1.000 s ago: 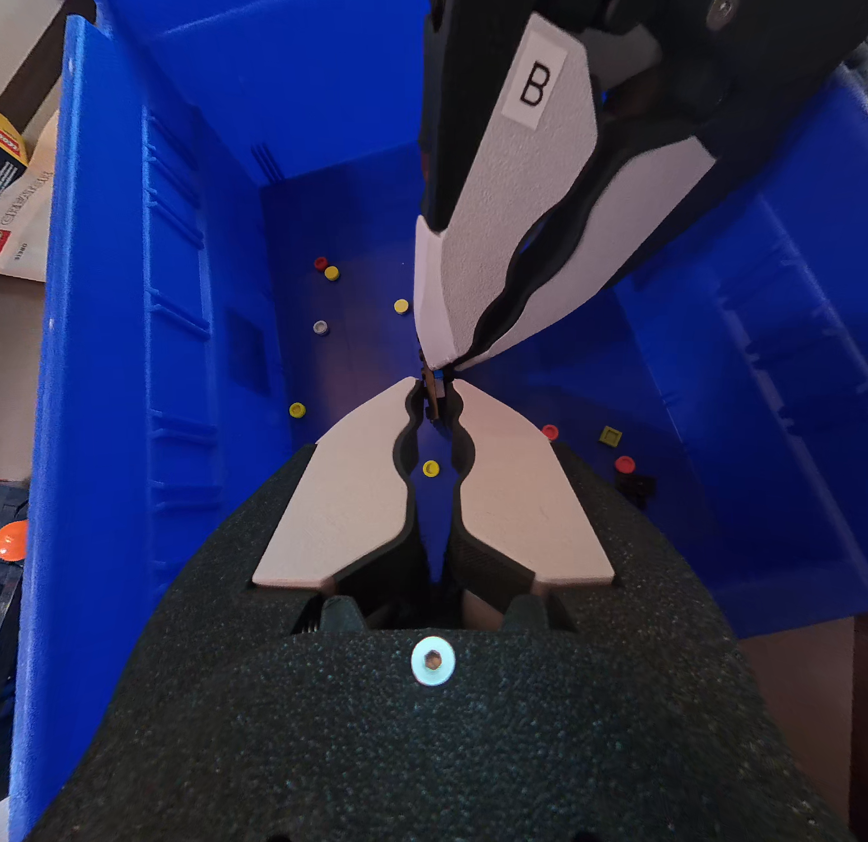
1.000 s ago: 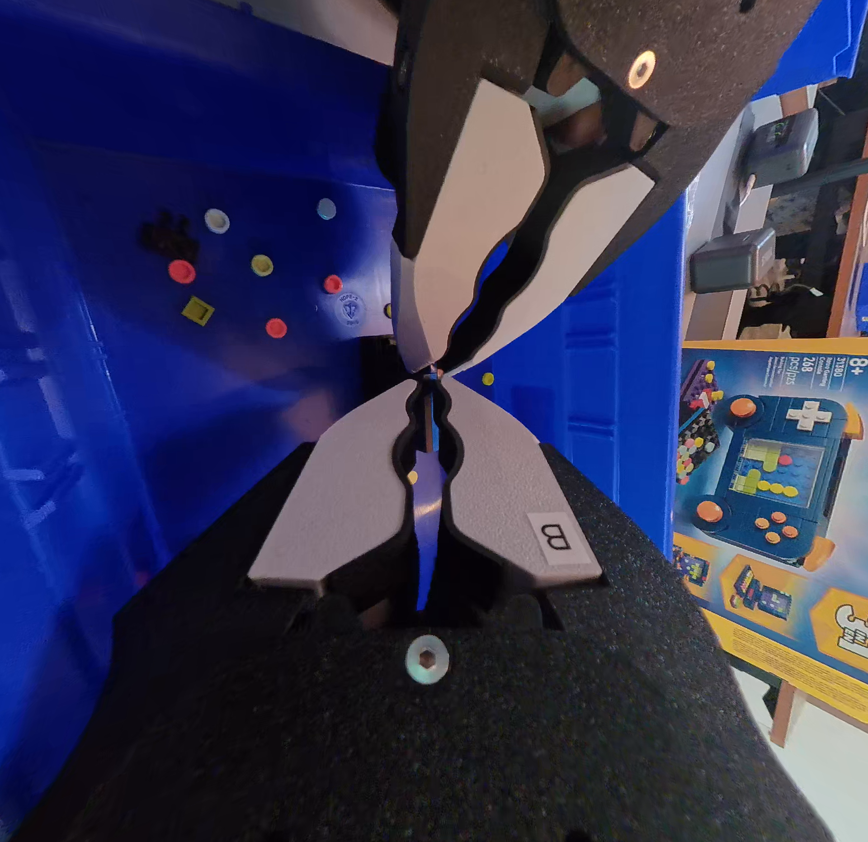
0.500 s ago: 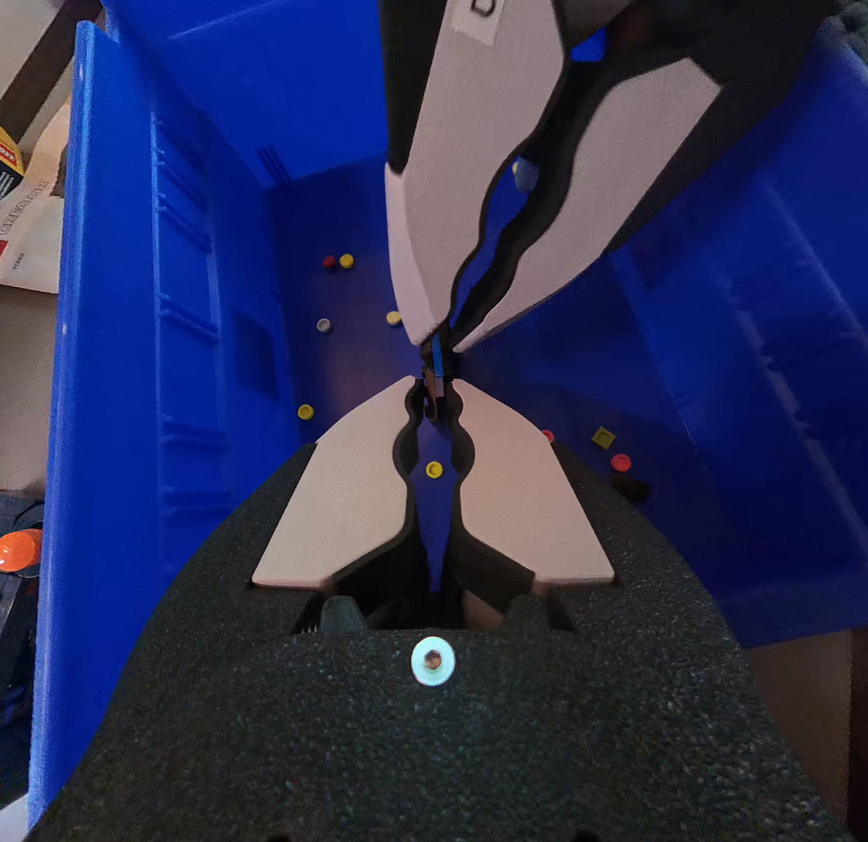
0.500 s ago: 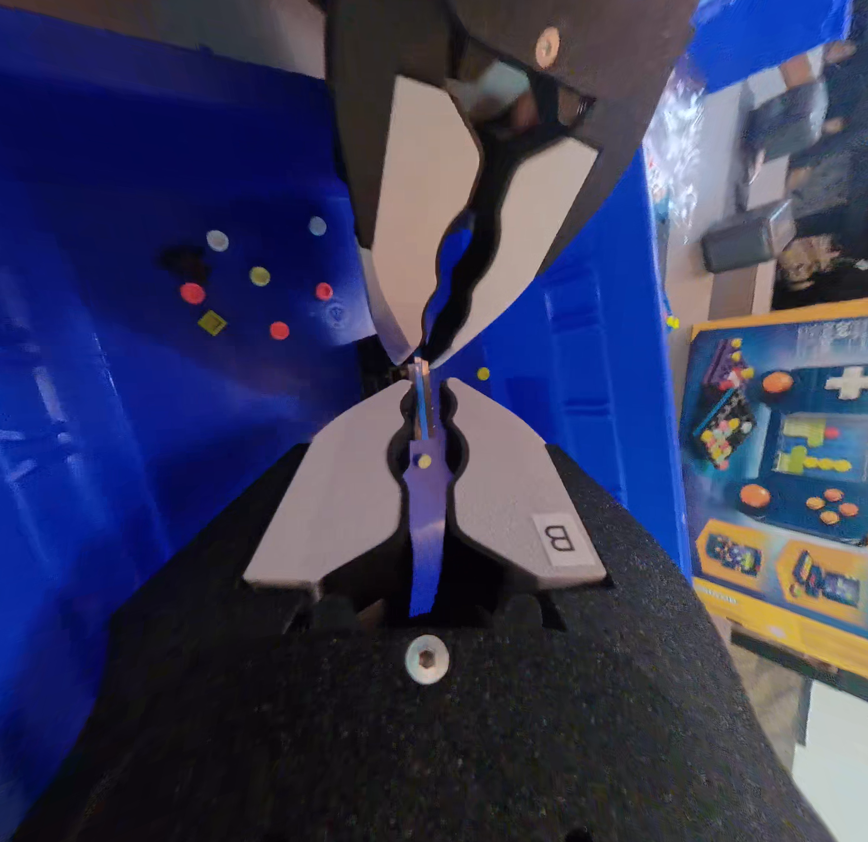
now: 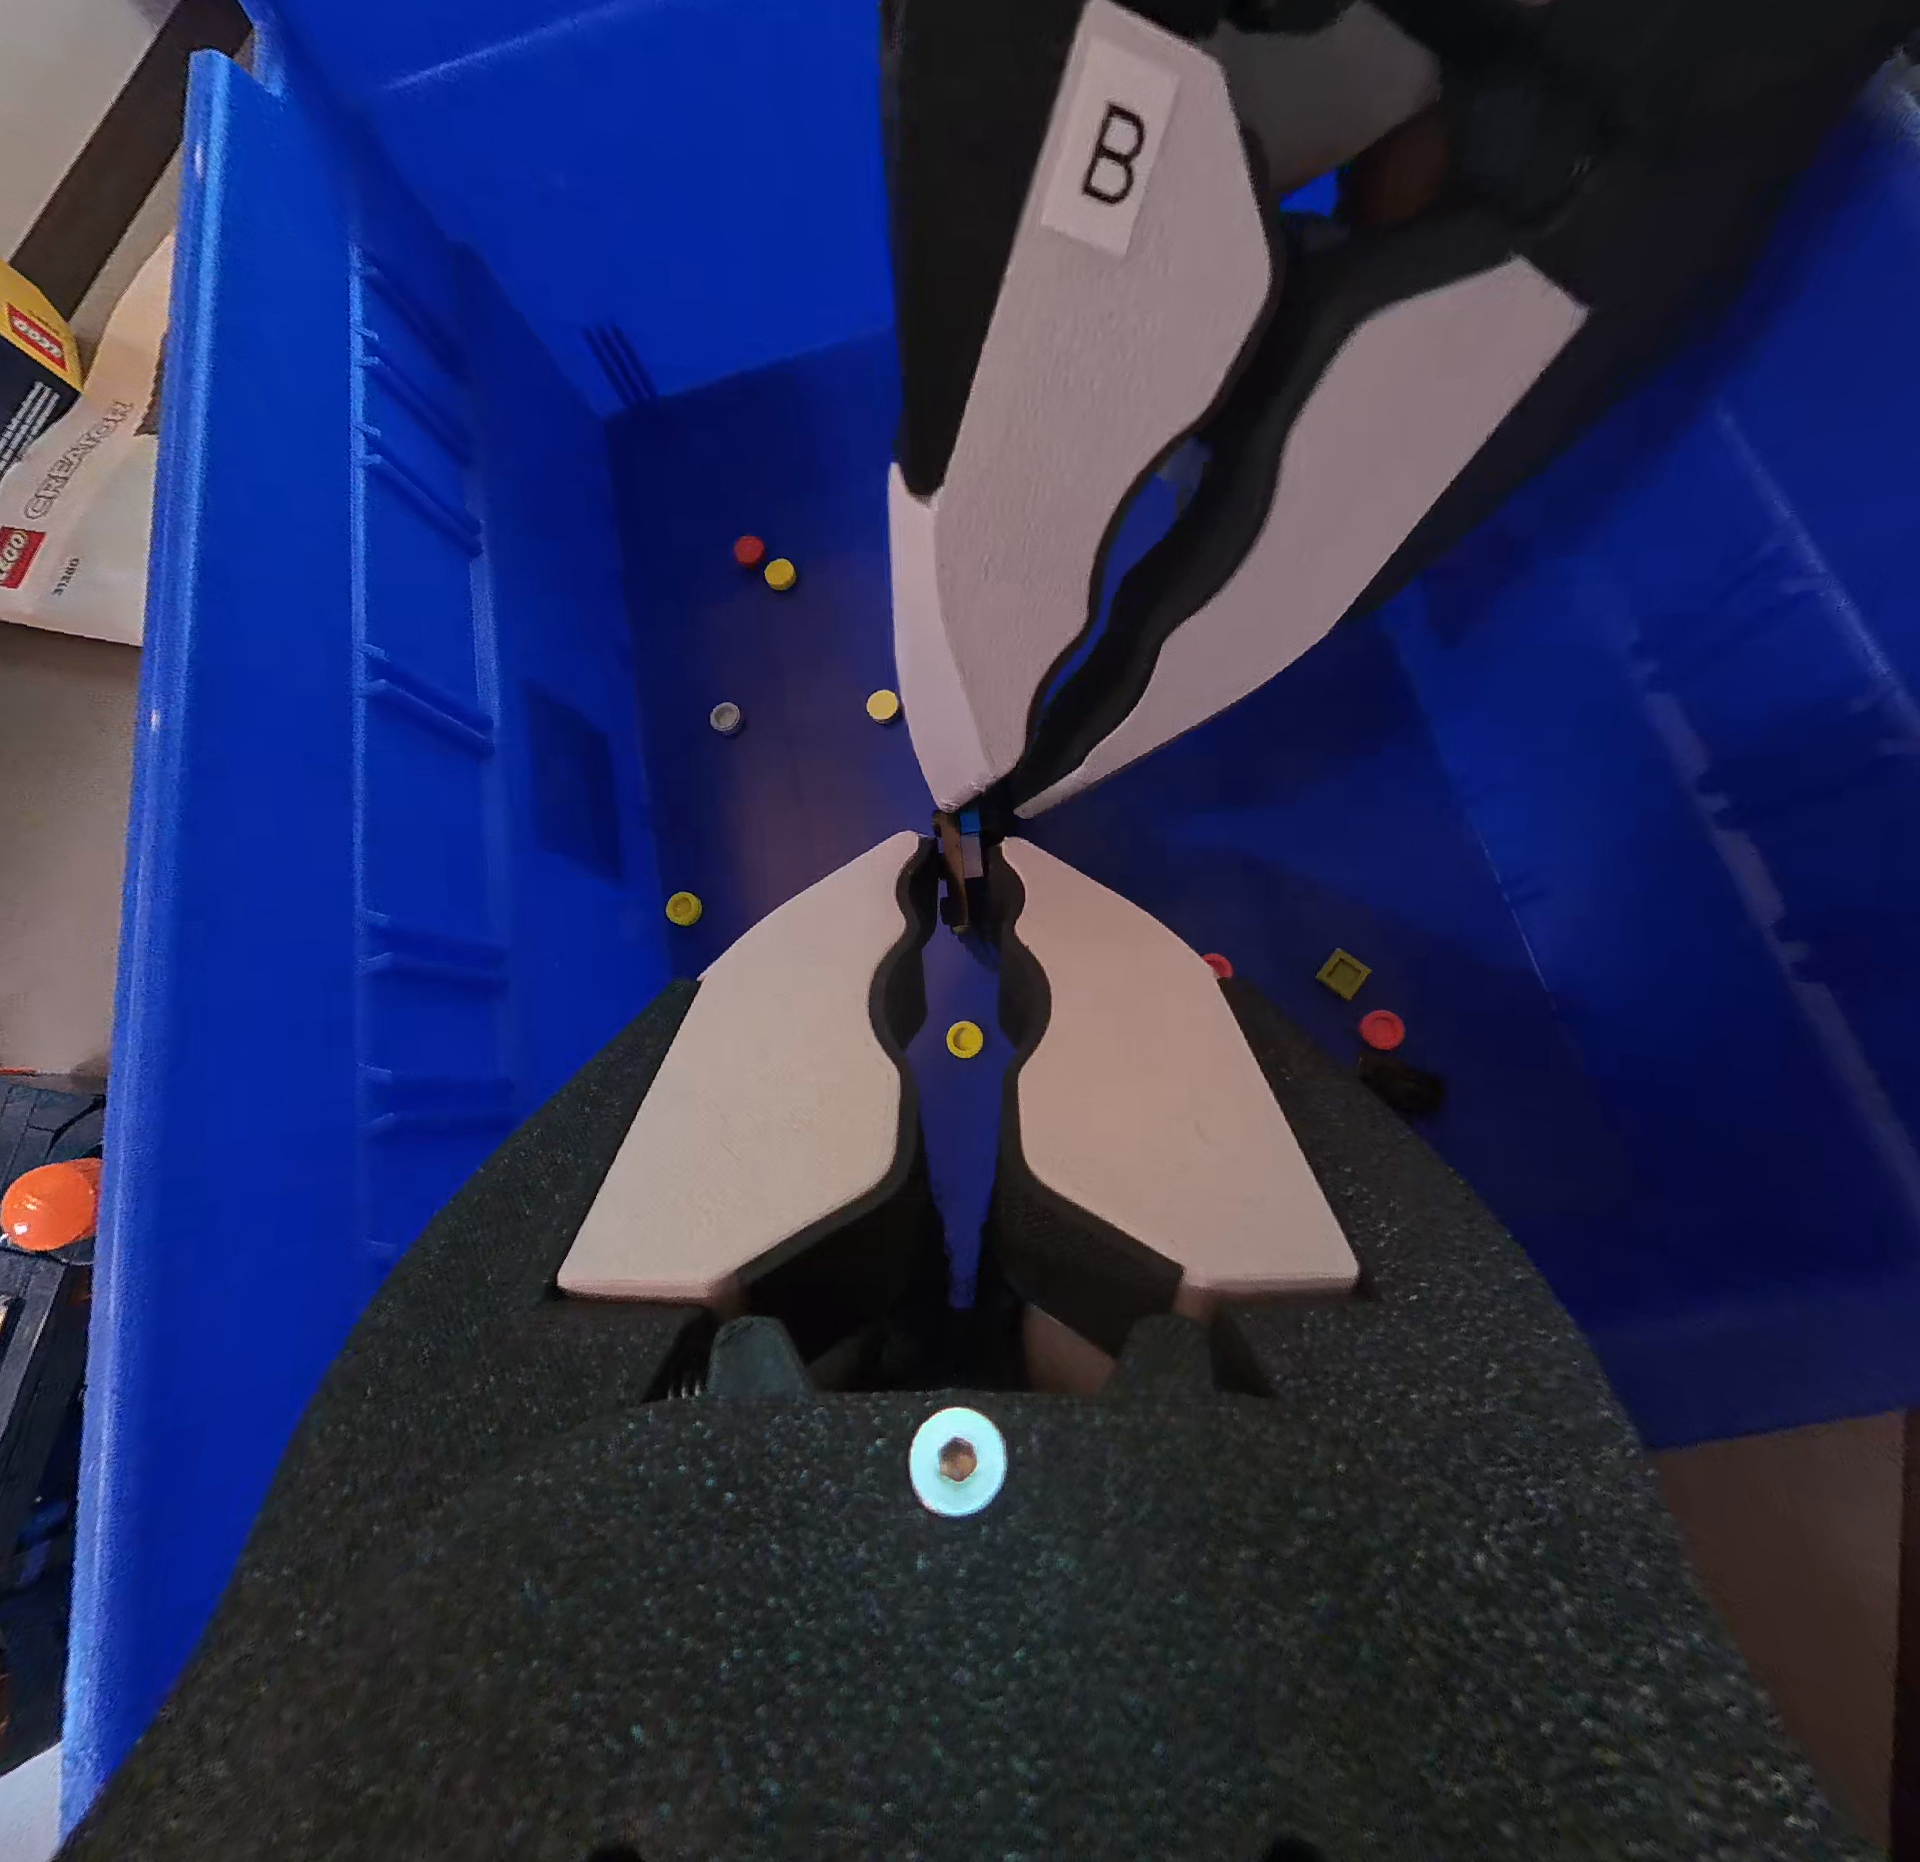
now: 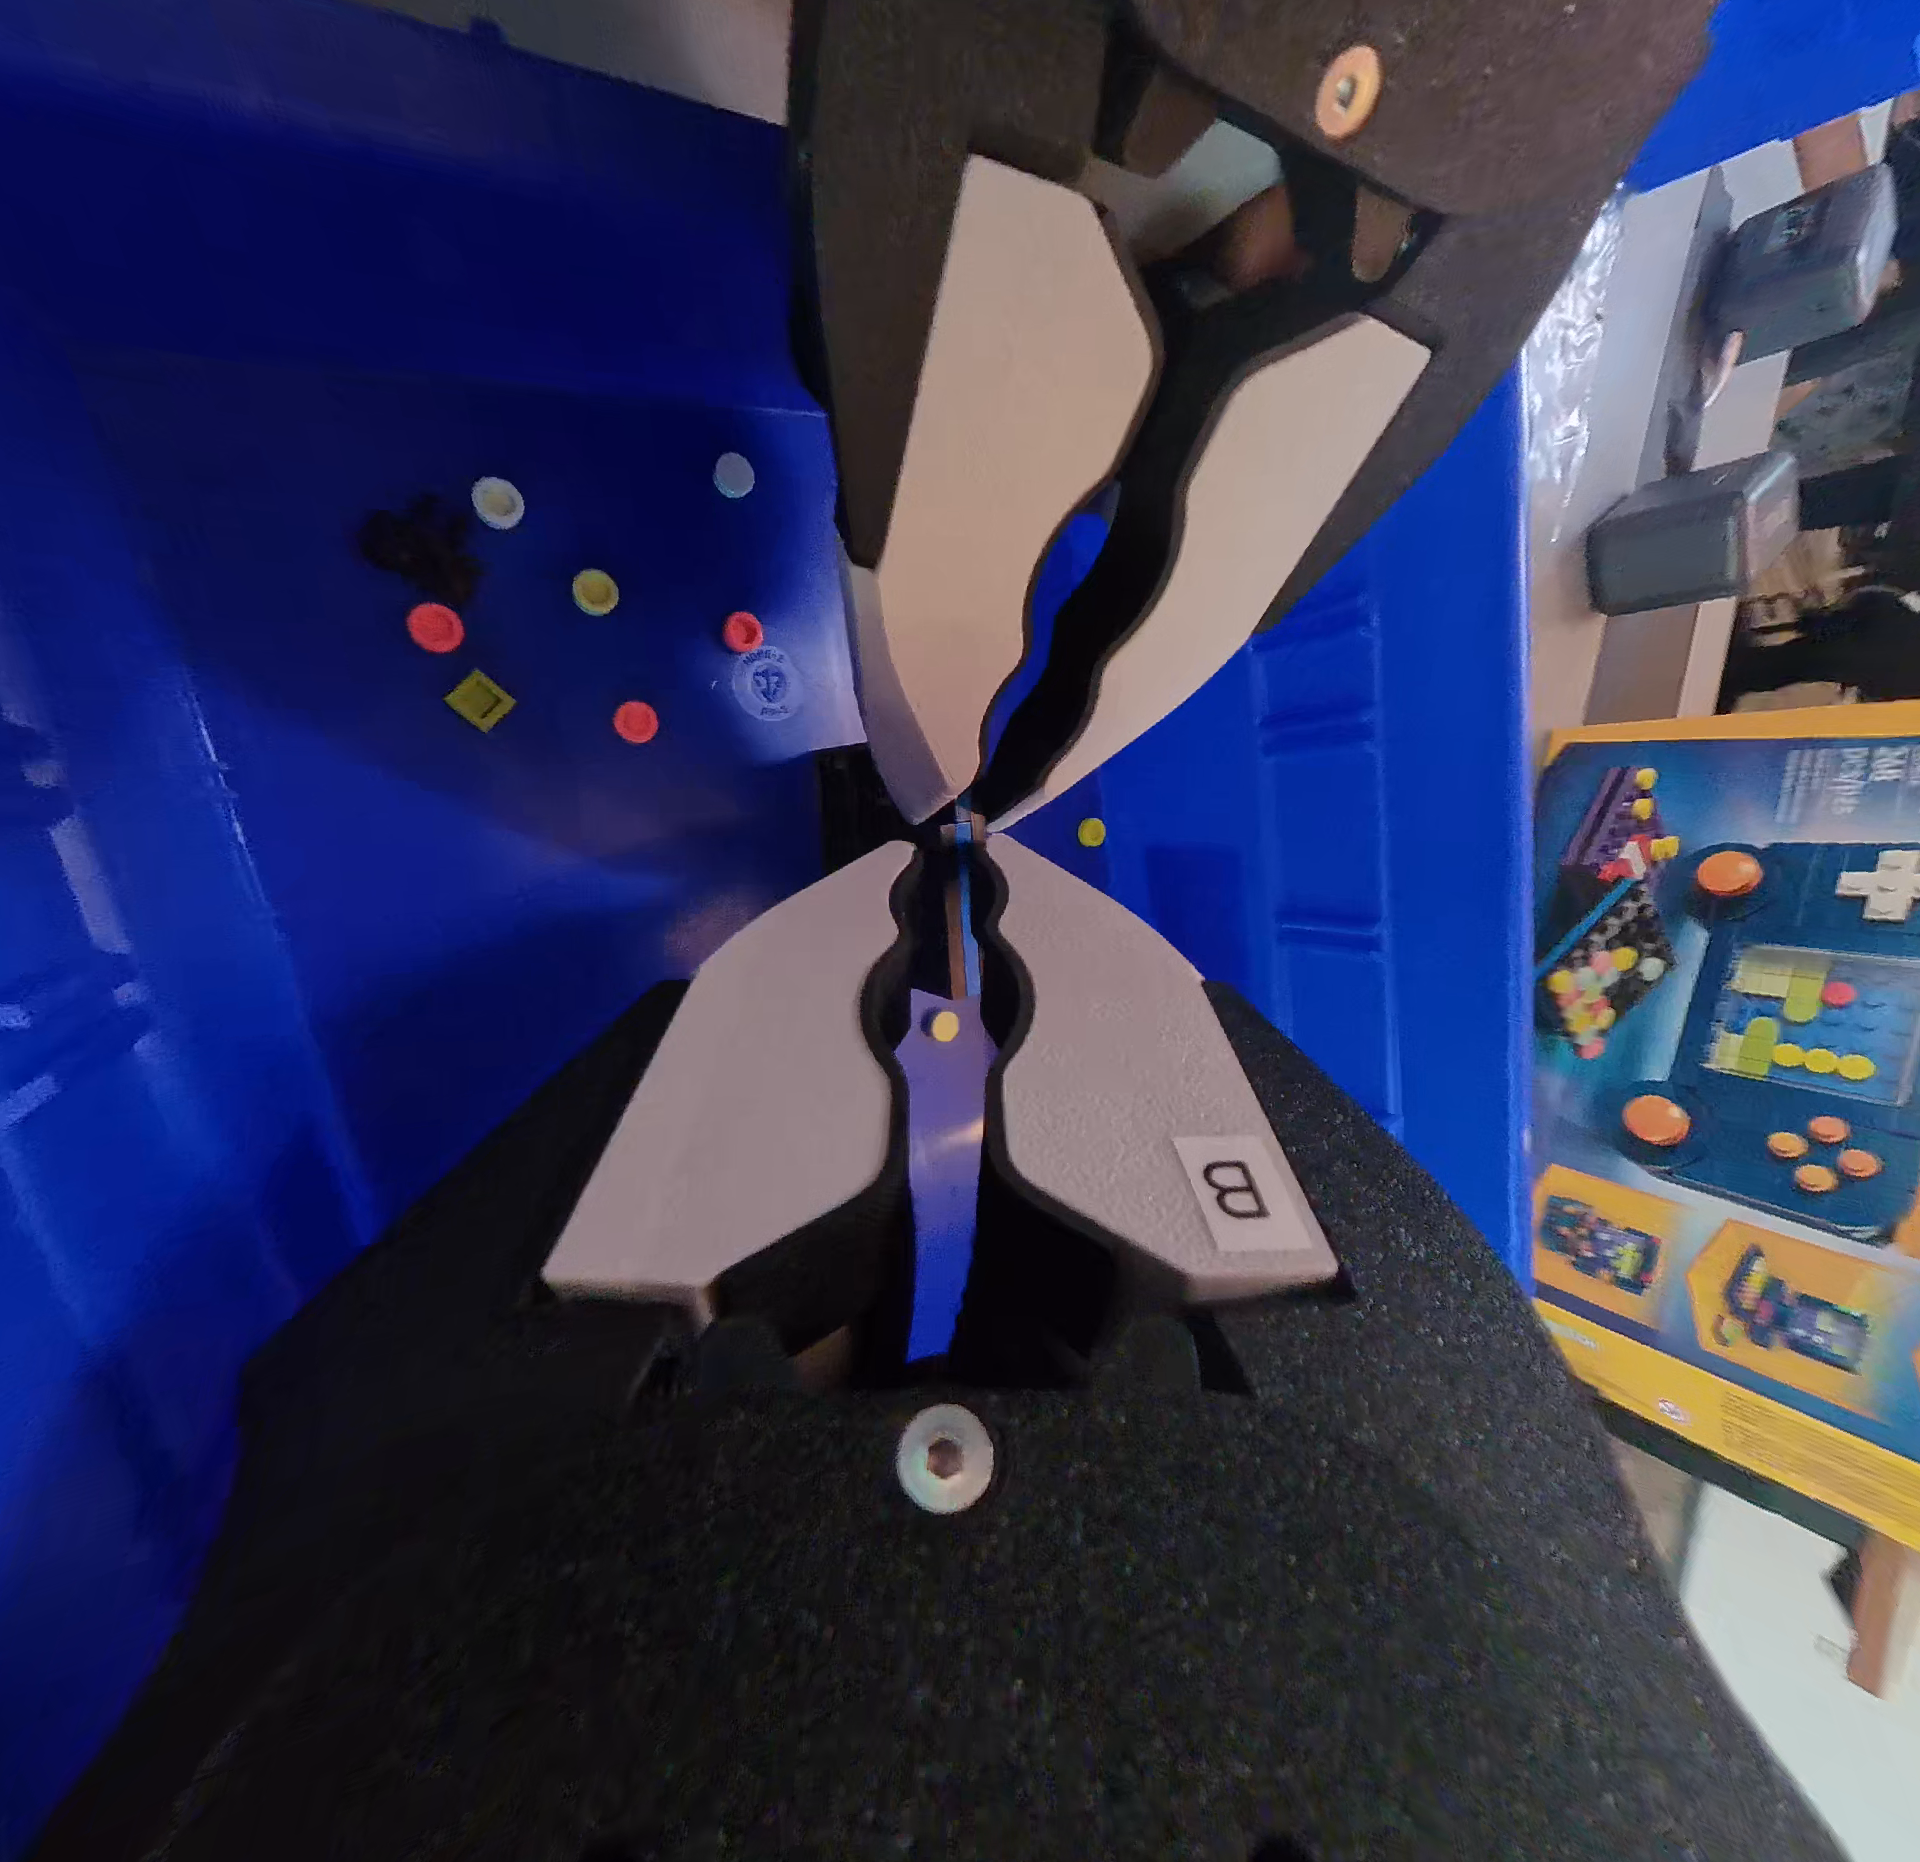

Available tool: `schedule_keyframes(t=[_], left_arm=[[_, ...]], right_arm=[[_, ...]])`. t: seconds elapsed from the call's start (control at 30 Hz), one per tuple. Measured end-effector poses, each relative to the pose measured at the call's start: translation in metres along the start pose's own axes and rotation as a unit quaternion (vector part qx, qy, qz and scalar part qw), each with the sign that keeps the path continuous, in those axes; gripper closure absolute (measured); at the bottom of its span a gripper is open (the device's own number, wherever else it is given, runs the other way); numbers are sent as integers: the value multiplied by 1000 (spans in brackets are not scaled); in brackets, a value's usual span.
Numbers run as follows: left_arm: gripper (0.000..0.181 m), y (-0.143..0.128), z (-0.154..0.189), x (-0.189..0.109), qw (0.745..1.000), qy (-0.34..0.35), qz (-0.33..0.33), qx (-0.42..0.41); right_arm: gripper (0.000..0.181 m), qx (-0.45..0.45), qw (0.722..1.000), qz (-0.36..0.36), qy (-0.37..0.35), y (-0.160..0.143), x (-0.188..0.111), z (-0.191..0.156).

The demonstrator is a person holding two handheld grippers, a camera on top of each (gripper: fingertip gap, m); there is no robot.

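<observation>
Small dark and blue piece (image 5: pixel 961 856) pinched tip-to-tip between nearly closed left gripper (image 5: pixel 961 846) and right gripper (image 6: pixel 961 846) above blue bin (image 5: pixel 312 773), its floor dotted with red and yellow studs (image 5: pixel 779 574), printed toy box (image 6: pixel 1725 1033) outside bin's right wall.

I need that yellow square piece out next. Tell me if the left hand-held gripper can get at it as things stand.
Probably not yet. The left hand-held gripper is shut on a small part that the right hand-held gripper also pinches. The yellow square piece lies uncovered on the bin floor.
</observation>
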State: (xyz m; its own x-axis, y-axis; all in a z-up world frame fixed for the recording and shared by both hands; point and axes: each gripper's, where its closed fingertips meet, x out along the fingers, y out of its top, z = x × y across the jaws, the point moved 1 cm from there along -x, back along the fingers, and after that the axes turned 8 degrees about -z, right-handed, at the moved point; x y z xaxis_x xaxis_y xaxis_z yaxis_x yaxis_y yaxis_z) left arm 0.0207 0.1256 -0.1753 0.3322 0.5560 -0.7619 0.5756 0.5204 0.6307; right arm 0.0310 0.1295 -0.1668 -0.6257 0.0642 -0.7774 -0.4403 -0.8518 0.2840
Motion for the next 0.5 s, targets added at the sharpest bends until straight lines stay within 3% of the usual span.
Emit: schedule_keyframes(t=[0.5], left_arm=[[172, -1, -1, 0, 1000, 17, -3, 5]], right_arm=[[174, -62, 996, -47, -52, -1, 3, 2]])
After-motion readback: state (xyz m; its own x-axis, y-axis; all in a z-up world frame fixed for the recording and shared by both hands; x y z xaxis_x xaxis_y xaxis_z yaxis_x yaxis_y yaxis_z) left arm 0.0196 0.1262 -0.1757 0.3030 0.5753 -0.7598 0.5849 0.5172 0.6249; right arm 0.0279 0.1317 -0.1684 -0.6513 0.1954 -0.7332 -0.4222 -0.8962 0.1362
